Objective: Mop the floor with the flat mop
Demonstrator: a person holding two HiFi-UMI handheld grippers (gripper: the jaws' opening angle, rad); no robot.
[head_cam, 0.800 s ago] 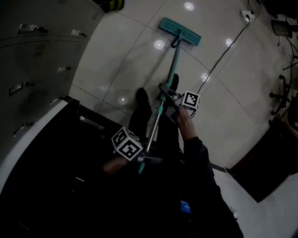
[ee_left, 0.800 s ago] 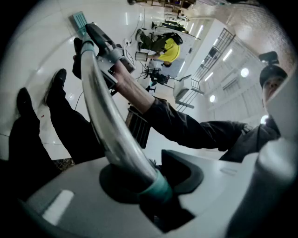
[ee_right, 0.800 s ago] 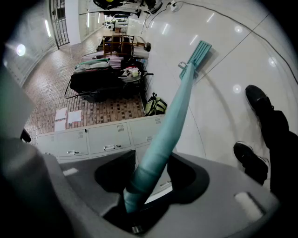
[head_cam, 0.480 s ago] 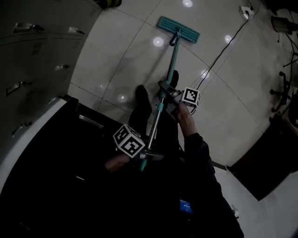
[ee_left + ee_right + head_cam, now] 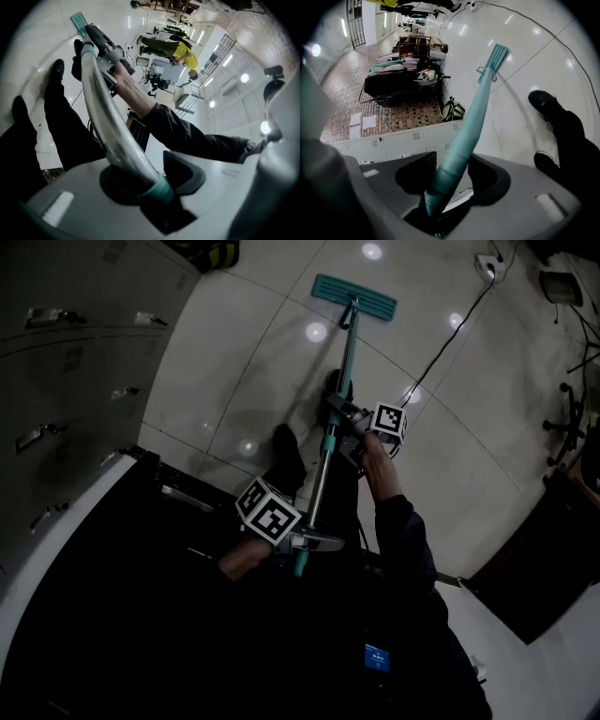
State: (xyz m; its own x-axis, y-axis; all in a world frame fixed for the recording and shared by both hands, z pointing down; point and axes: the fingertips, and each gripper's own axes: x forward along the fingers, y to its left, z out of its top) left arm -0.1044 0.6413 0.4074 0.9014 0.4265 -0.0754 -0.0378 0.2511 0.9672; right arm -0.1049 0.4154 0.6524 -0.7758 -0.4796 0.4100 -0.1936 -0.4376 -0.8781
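The mop head (image 5: 354,296) slides further out across the floor (image 5: 234,352), a push stroke under way. Left gripper (image 5: 305,542) and right gripper (image 5: 339,418) stay clamped on the handle (image 5: 323,465).

flat mop (image 5: 354,298) on floor (image 5: 234,352) | left tongs (image 5: 302,542), right tongs (image 5: 338,418): apparently gripping handle (image 5: 322,476)

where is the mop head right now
In the head view the teal mop head lies flat on the tile floor at top centre, beyond the person's shoes, with a black cable to its right.
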